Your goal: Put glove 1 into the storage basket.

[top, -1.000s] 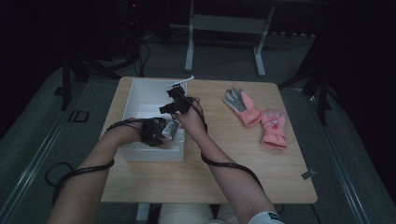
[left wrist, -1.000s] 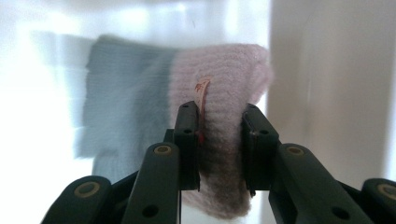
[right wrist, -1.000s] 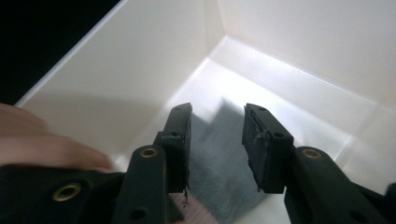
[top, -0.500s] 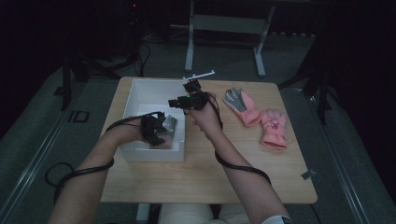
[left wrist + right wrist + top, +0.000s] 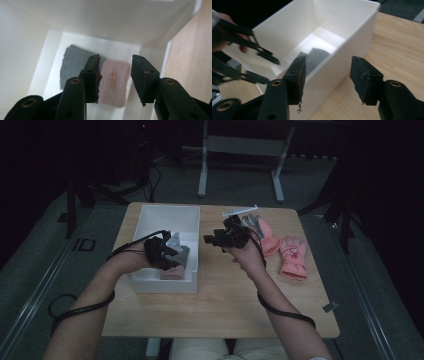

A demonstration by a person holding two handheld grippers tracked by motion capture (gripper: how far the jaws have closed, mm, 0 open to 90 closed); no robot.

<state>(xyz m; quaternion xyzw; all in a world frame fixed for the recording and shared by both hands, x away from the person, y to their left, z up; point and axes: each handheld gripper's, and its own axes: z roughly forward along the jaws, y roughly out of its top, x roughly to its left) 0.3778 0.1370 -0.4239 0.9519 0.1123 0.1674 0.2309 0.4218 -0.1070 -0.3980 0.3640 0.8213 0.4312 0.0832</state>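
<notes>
Left hand-held gripper (image 5: 114, 75) spread over box (image 5: 150, 215), empty; gloves (image 5: 113, 82) already inside. Right hand-held gripper (image 5: 325, 75) spread, empty beside box. Next: grab pink gloves (image 5: 292, 255) right of box.

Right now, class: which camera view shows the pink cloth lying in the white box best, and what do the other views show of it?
The left gripper view: the pink cloth lies flat on the white box floor beside a grey cloth, framed between open jaws. The high view shows a small pink patch under the left gripper. The right gripper view shows grey cloth, no pink.

Left gripper (image 5: 115, 75): black jaws, brass-ringed screws. Right gripper (image 5: 327, 80): same. Black cables loop round bare forearms.
</notes>
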